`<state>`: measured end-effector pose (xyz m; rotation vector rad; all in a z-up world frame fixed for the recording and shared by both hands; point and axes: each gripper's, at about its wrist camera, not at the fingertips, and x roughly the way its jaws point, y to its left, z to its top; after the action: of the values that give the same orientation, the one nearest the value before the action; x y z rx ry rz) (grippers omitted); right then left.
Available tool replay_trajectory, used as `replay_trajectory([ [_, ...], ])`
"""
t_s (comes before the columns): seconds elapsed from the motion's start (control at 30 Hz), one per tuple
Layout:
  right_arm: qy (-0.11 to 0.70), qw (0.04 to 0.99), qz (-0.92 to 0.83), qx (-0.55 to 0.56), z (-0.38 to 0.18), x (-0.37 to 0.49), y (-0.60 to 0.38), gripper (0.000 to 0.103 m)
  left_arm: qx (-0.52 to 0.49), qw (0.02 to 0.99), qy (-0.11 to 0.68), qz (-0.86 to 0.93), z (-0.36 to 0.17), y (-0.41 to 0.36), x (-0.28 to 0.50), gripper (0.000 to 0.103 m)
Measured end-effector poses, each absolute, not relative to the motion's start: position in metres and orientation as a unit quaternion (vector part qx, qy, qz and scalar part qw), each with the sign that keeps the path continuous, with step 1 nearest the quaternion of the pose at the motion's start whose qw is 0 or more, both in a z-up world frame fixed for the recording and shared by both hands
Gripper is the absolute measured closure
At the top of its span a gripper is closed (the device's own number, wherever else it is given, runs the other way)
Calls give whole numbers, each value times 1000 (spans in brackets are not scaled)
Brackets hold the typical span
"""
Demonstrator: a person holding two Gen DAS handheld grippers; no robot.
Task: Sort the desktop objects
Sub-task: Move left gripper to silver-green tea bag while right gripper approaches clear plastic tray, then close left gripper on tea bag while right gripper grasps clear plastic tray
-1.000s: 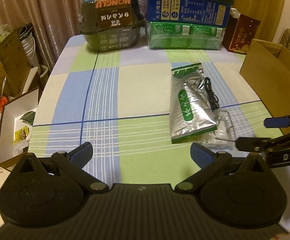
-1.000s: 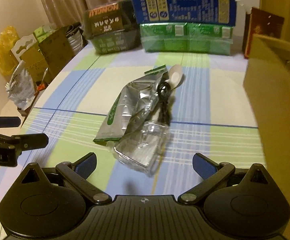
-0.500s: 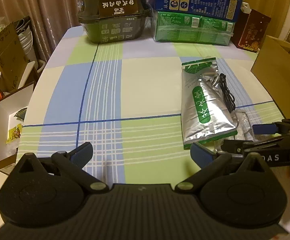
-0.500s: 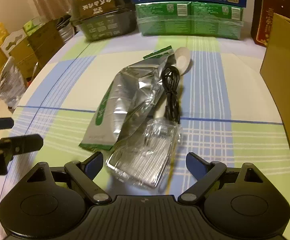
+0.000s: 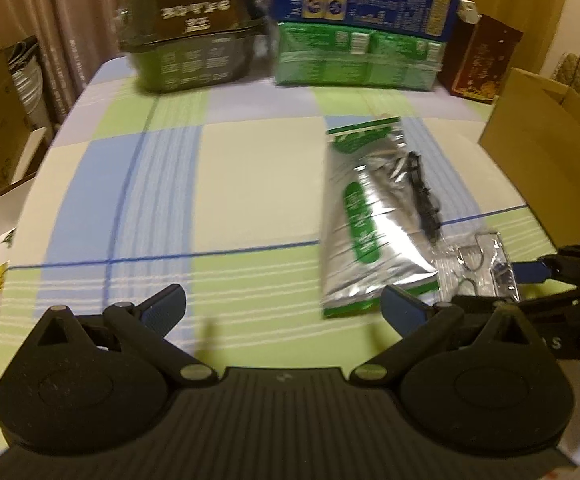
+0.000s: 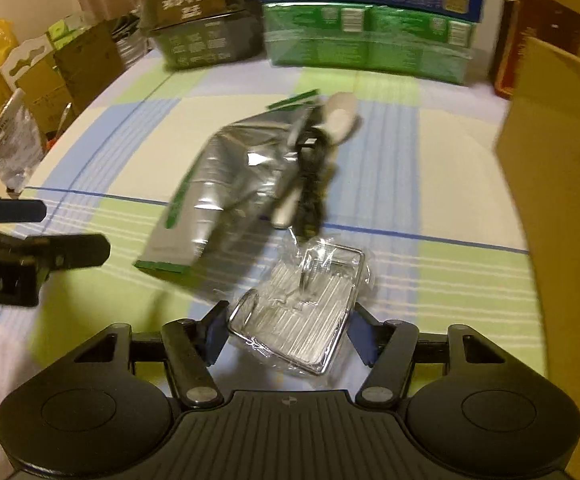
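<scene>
A silver and green foil pouch (image 5: 365, 216) (image 6: 222, 192) lies mid-table. A coiled black cable (image 5: 423, 196) (image 6: 311, 184) and a white spoon (image 6: 329, 136) lie by its right side. A clear plastic packet (image 6: 309, 312) (image 5: 473, 268) lies in front of them. My right gripper (image 6: 286, 334) has its blue pads on both sides of the packet's near end, closed on it. It also shows in the left wrist view (image 5: 529, 280). My left gripper (image 5: 282, 306) is open and empty above the cloth; it also shows in the right wrist view (image 6: 46, 228).
A cardboard box (image 5: 545, 160) (image 6: 561, 184) stands at the right edge. Dark green, blue and green cartons (image 5: 353, 28) and a red box (image 5: 481, 60) line the back. Boxes and bags (image 6: 30, 92) crowd the floor at left. The checked tablecloth (image 5: 162, 184) covers the table.
My right gripper moved forward and closed its fingers on the clear packet's near end. My left gripper shifted a little forward and stayed open.
</scene>
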<state>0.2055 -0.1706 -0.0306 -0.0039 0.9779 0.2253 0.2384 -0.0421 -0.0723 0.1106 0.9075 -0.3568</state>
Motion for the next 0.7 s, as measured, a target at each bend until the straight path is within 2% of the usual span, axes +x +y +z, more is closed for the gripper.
replay_trajectory([
  [0.4, 457, 886, 80, -23, -32, 206, -193, 44, 43, 864, 446, -231, -92, -102, 275, 2],
  [0.43, 458, 885, 80, -22, -33, 206, -193, 44, 43, 860, 453, -233, -96, -104, 278, 4],
  [0.57, 460, 884, 81, -16, -34, 206, -194, 44, 44, 848, 475, -231, -110, -108, 286, 20],
  [0.7, 463, 882, 85, -17, -33, 204, -193, 44, 43, 845, 481, -229, -113, -107, 281, 24],
])
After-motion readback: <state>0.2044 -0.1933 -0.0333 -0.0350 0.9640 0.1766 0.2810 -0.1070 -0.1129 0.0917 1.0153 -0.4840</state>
